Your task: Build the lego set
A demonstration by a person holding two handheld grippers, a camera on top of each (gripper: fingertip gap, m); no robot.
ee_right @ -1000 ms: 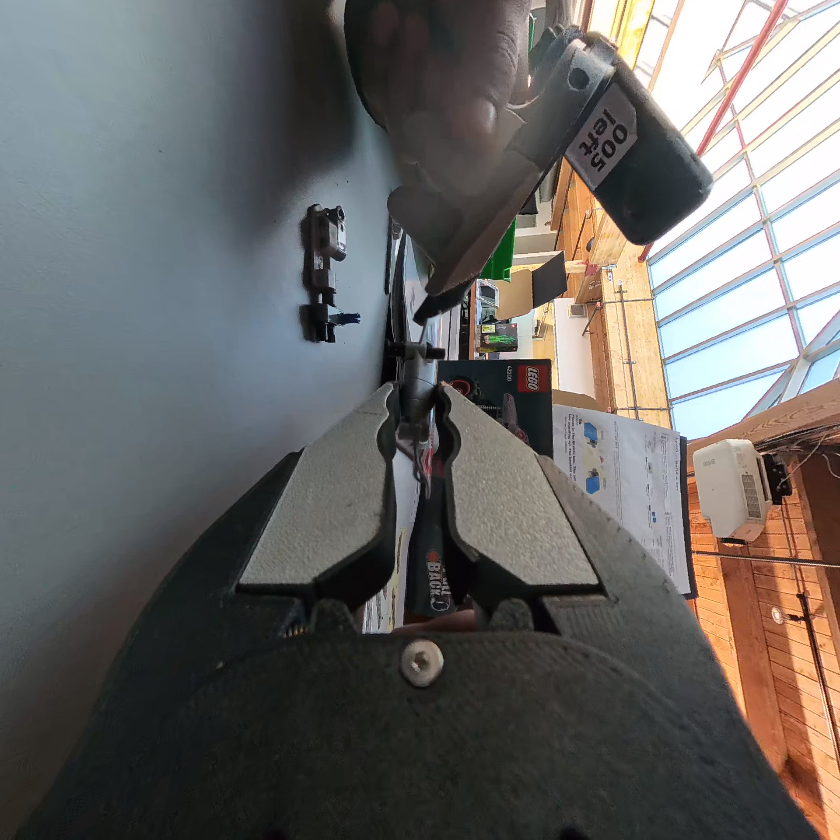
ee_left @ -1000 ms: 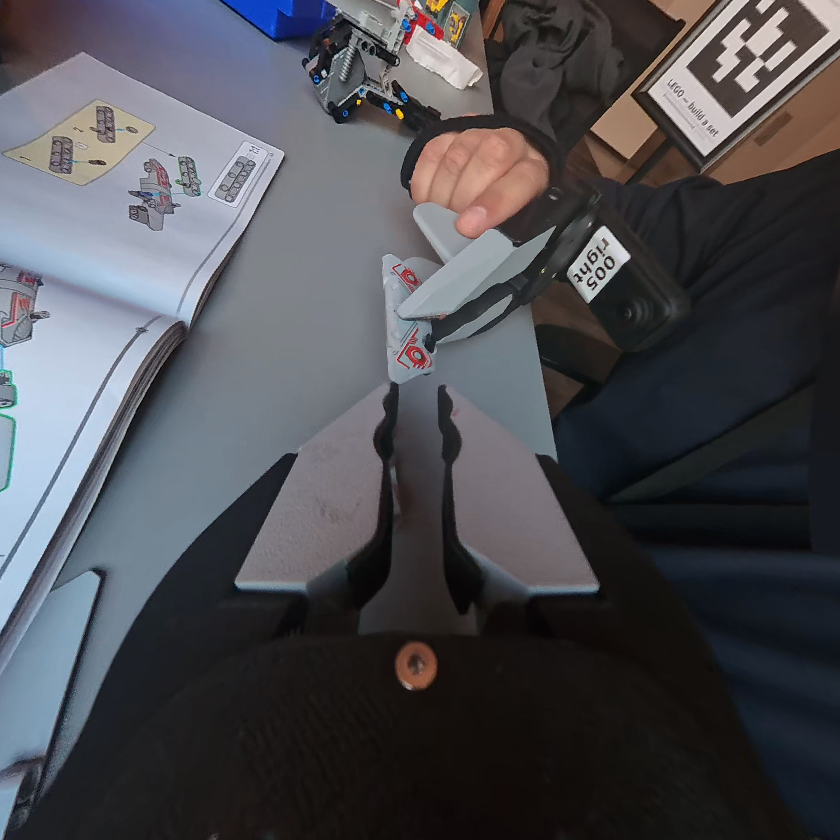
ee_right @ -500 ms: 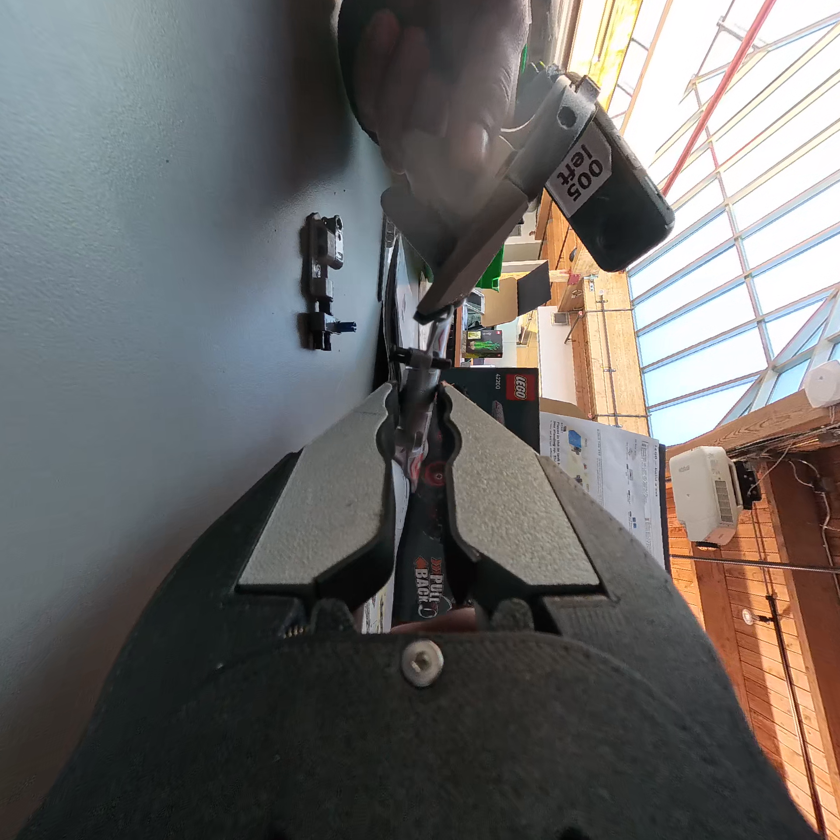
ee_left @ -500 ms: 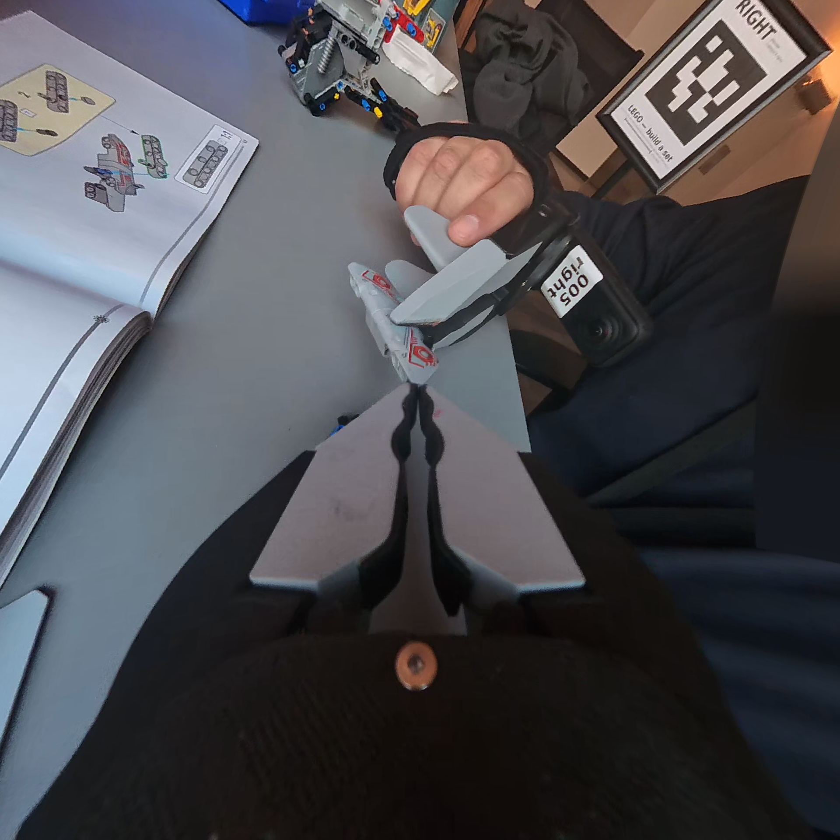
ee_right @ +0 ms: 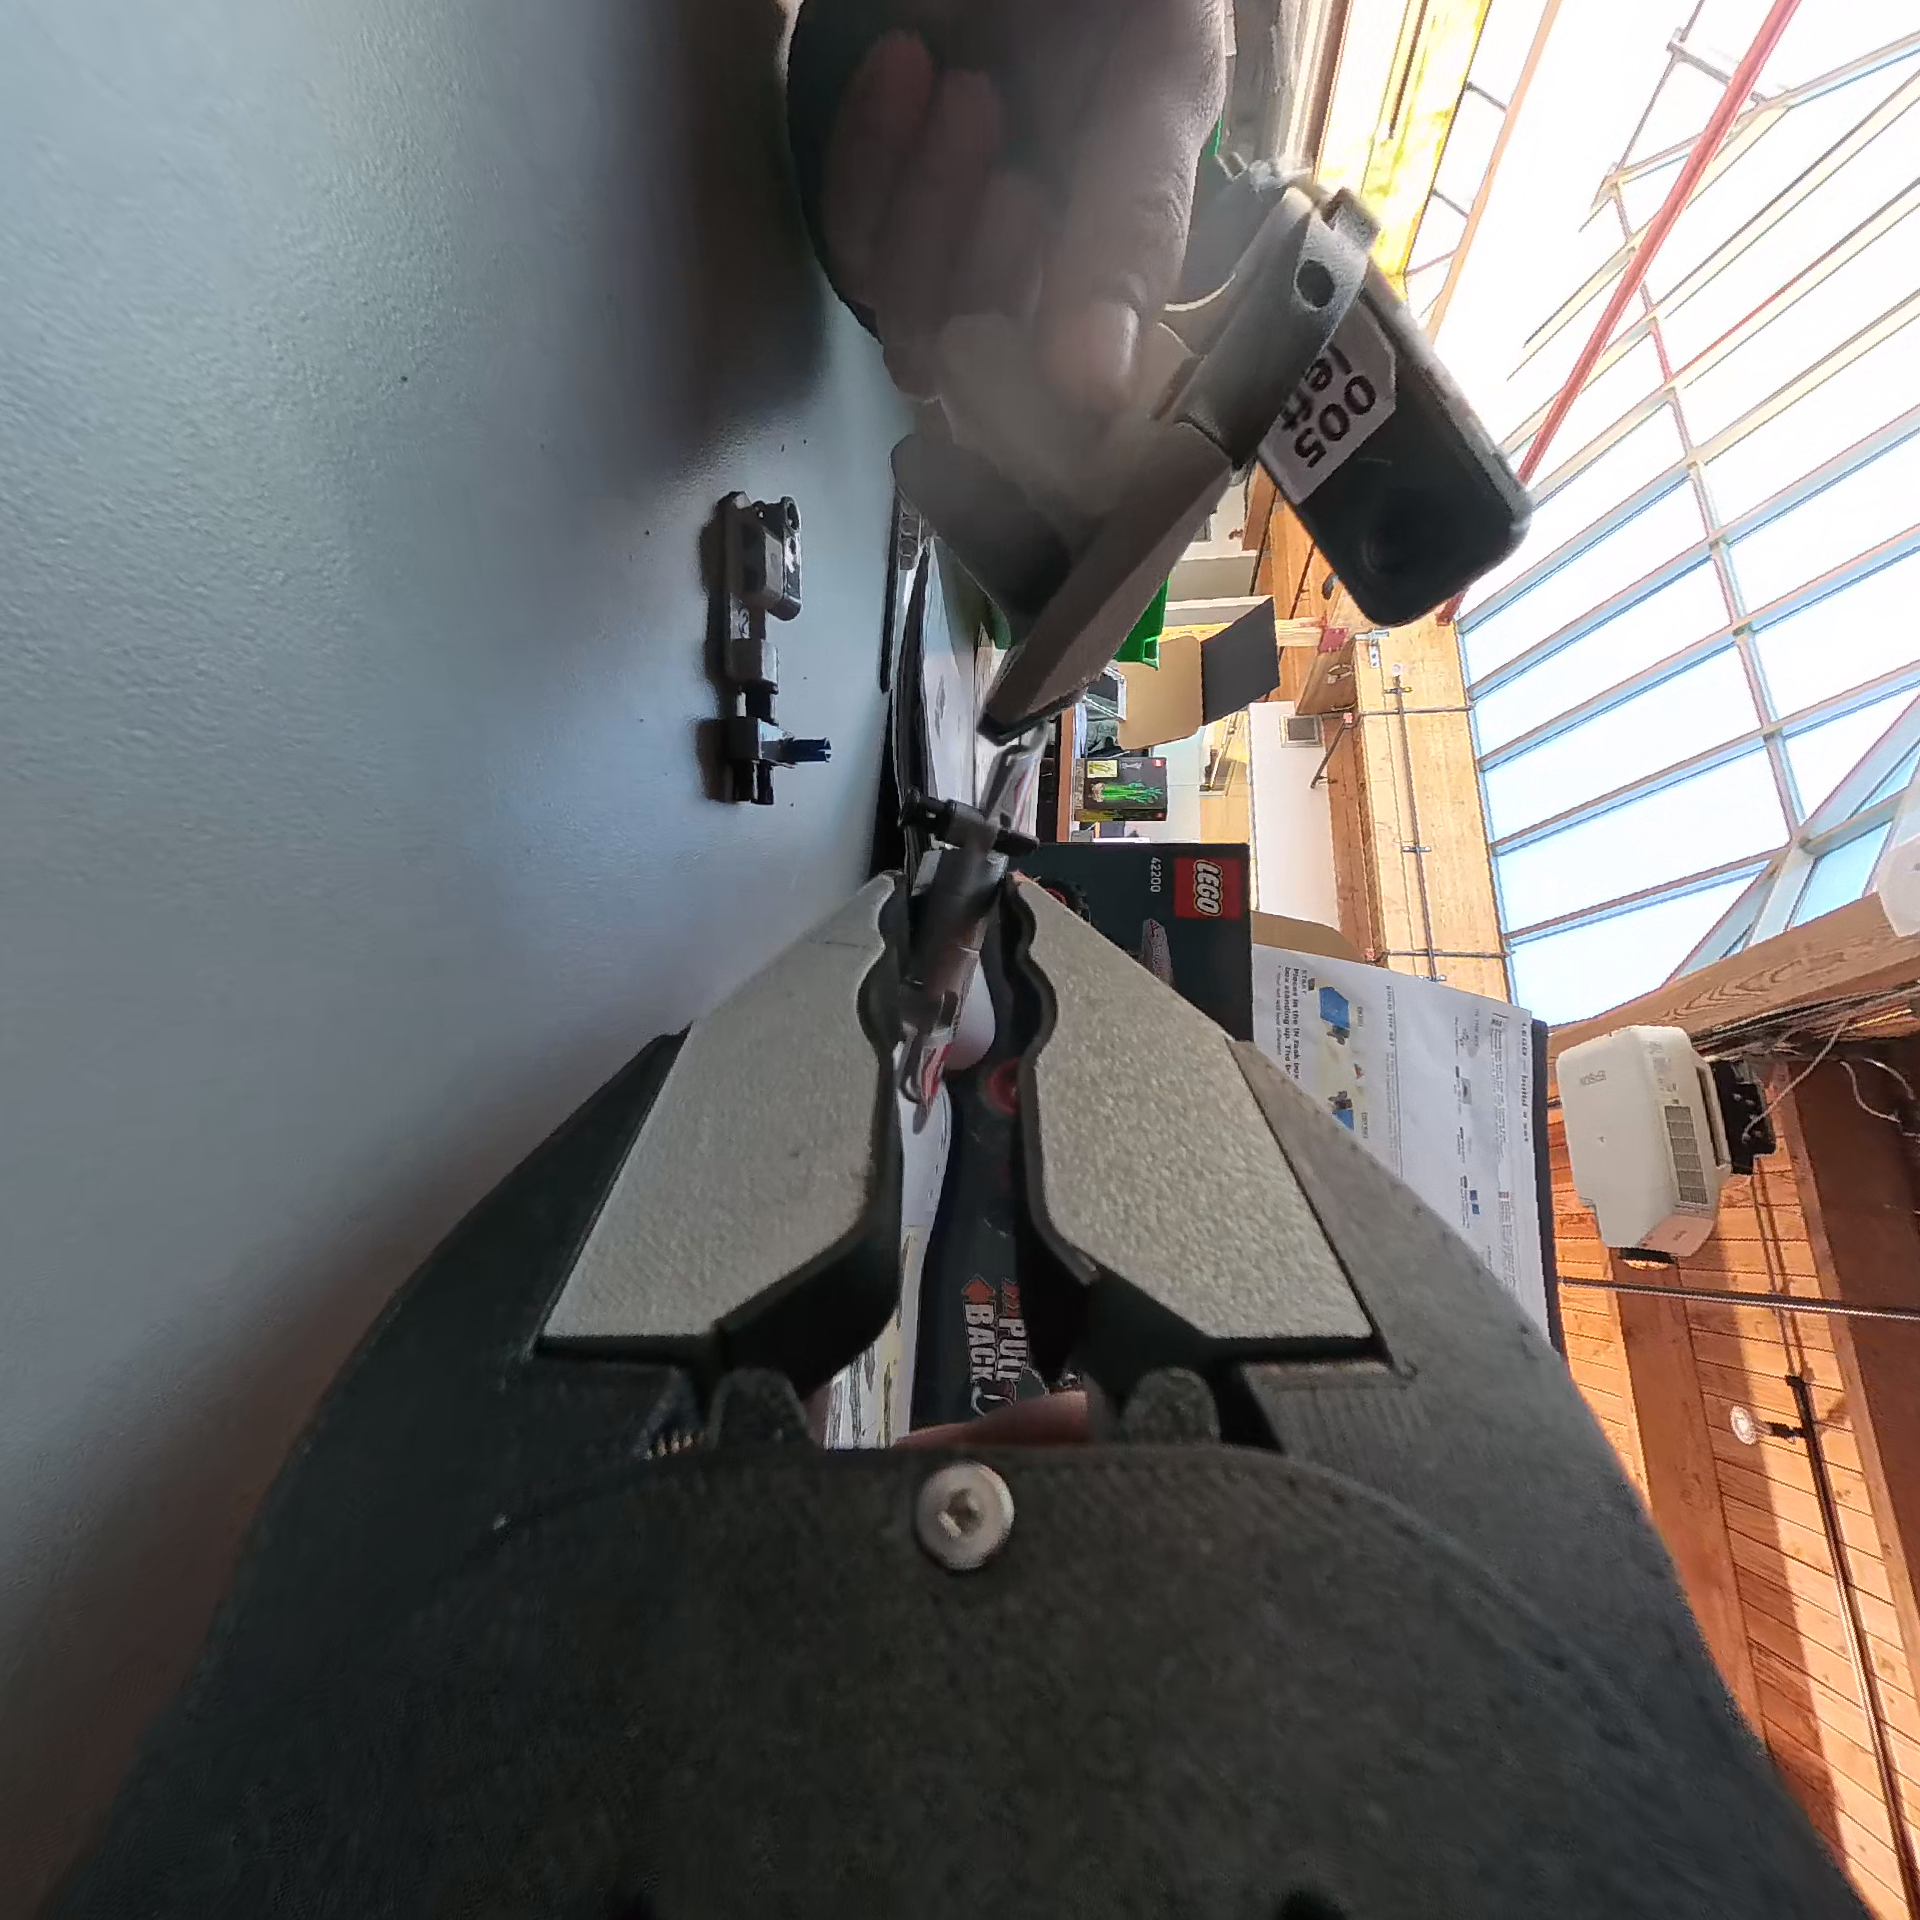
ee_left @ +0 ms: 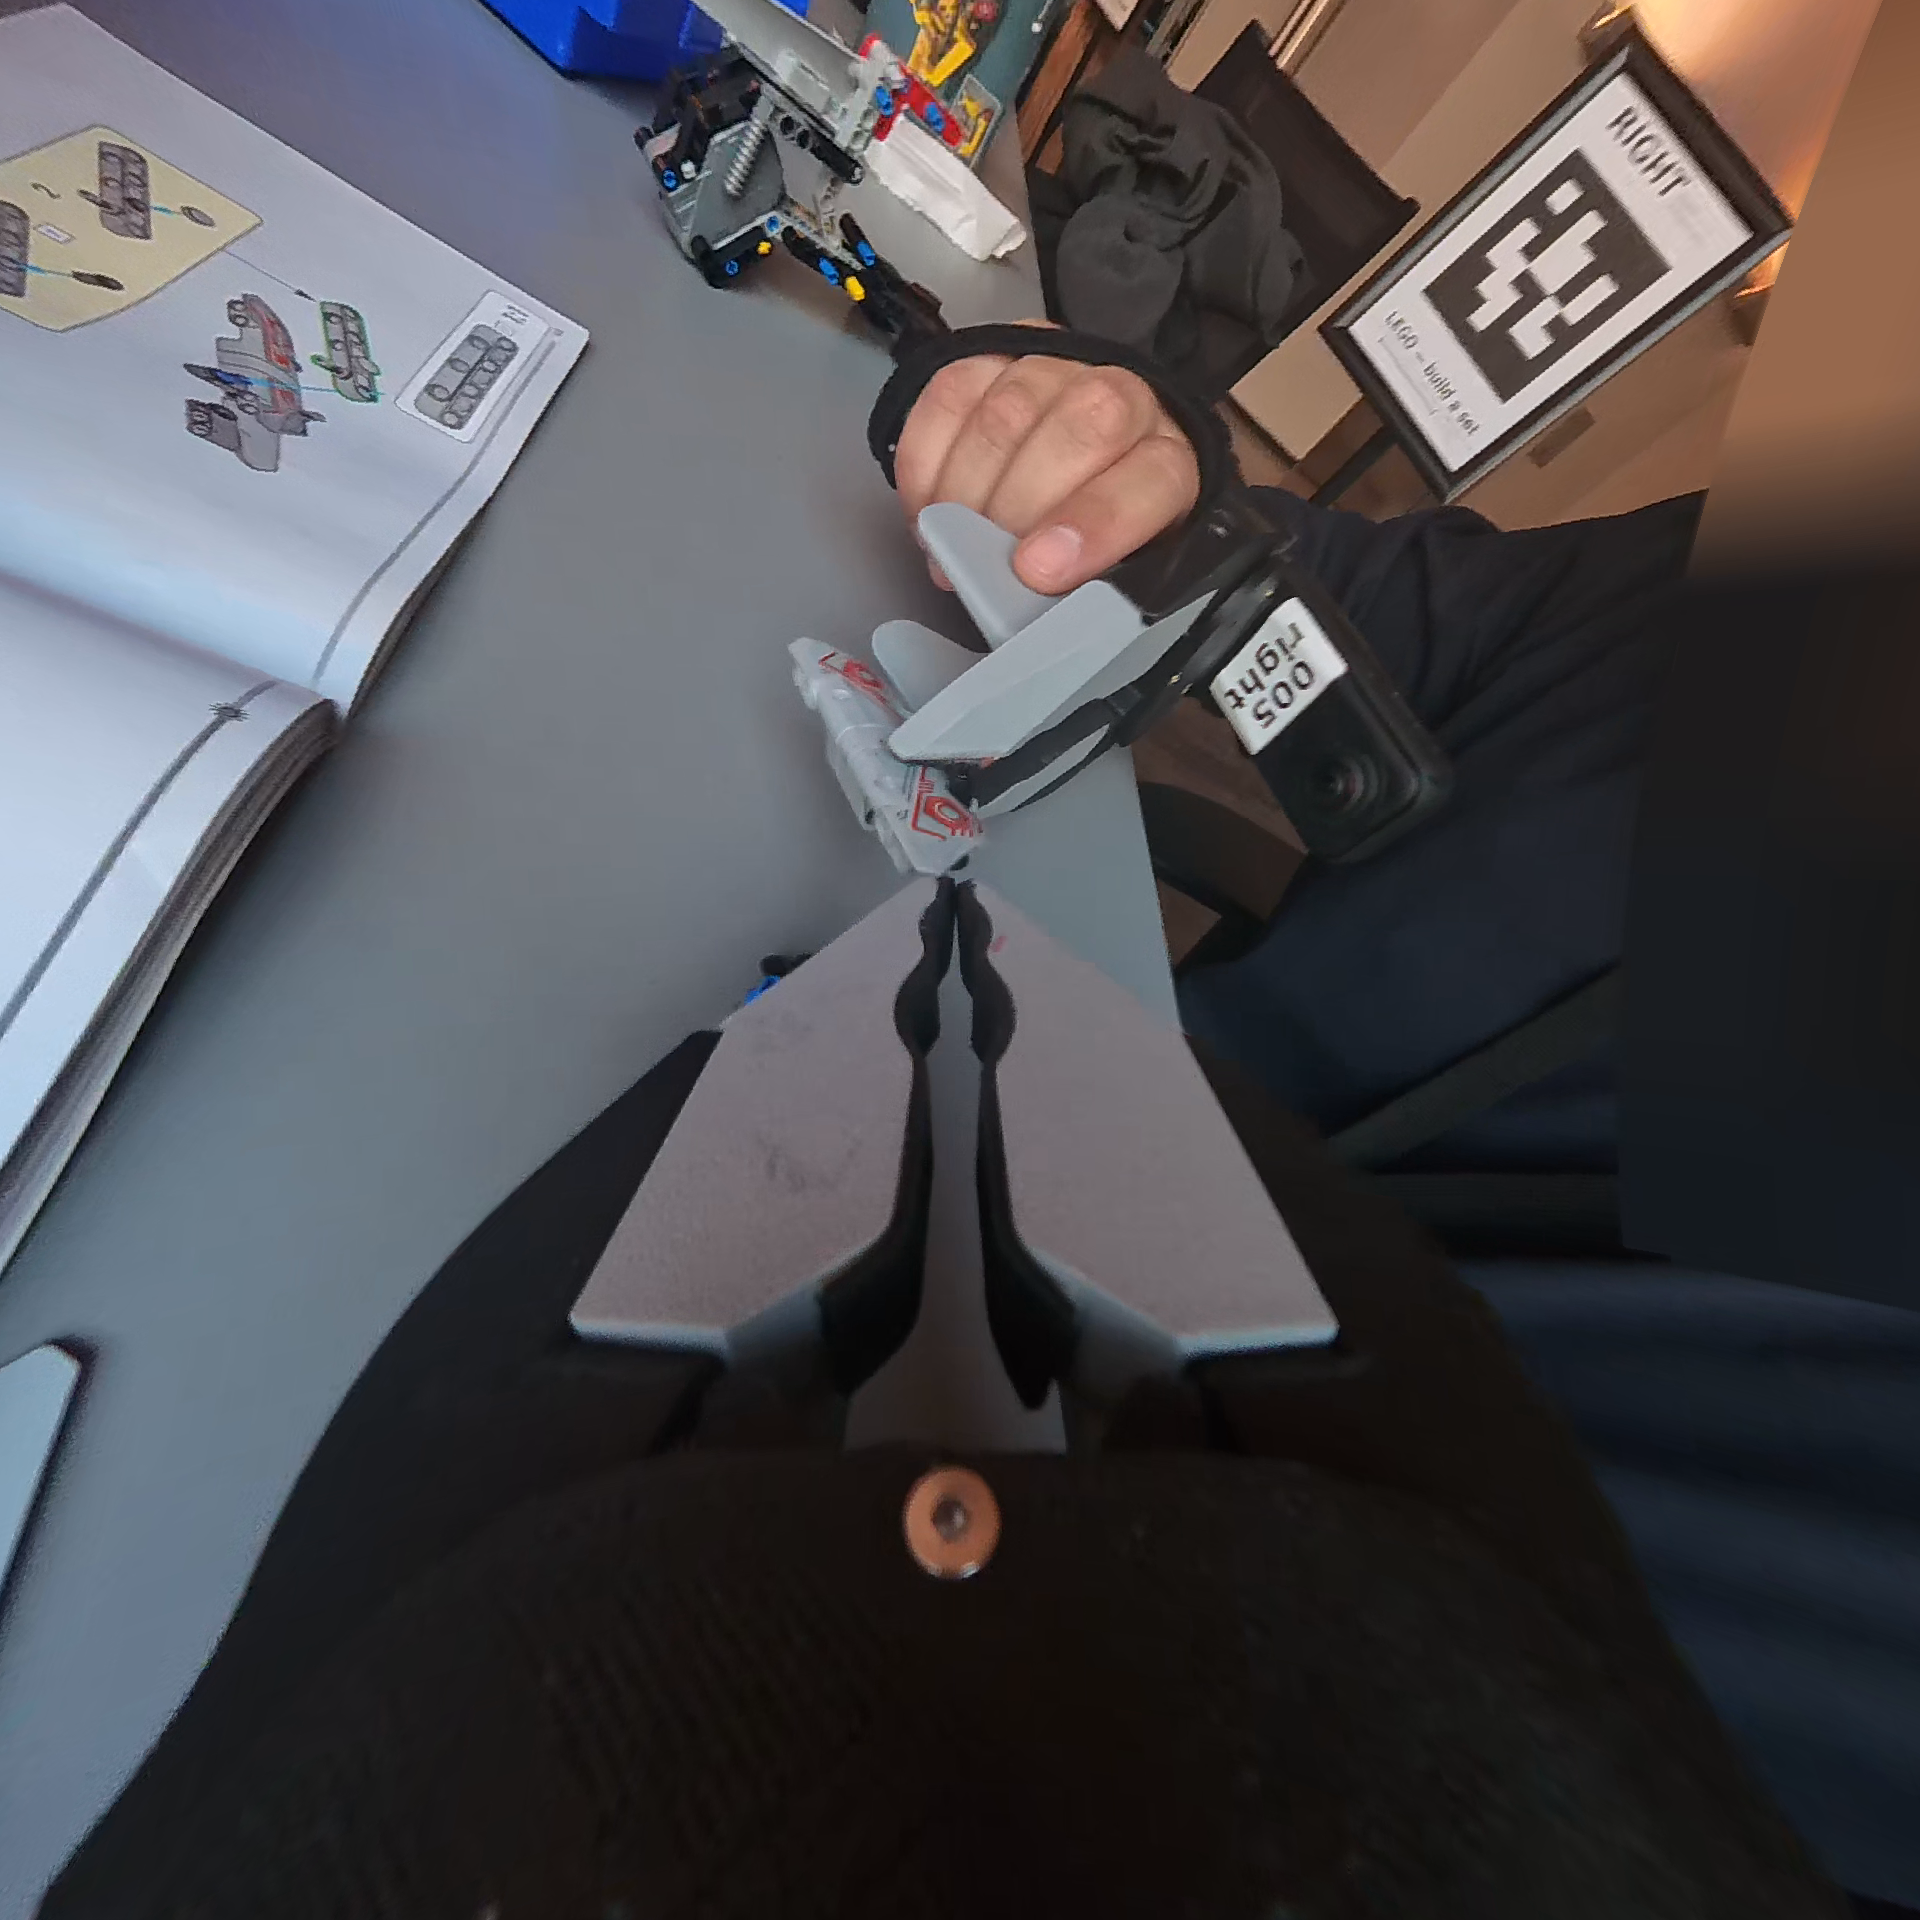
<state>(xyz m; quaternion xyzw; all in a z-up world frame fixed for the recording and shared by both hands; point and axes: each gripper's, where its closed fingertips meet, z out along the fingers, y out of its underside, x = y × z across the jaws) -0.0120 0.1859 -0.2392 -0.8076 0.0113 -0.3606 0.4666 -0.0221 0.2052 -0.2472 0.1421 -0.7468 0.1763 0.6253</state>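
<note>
A grey Lego panel piece with red stickers (ee_left: pixel 883 758) is held above the grey table (ee_left: pixel 582 644). My right gripper (ee_right: pixel 951 894) is shut on it; the piece (ee_right: pixel 951 935) shows between its fingers. In the left wrist view the right gripper (ee_left: pixel 935 758) comes in from the right with a hand on it. My left gripper (ee_left: pixel 954 891) is shut, its tips pinching the panel's near end from below. It shows in the right wrist view (ee_right: pixel 1003 722) meeting the panel's far end.
An open instruction book (ee_left: pixel 208 468) lies at the left. A partly built model (ee_left: pixel 769 177), a white bag (ee_left: pixel 945 203) and a blue bin (ee_left: pixel 603 31) sit at the far edge. A small dark subassembly with a blue pin (ee_right: pixel 753 644) lies on the table. The table edge and a person's lap are at the right. Less than 4 cm separates the two grippers' tips.
My left gripper has closed from slightly open and moved up to the panel's near end. The right gripper has tilted the panel and kept hold of it.
</note>
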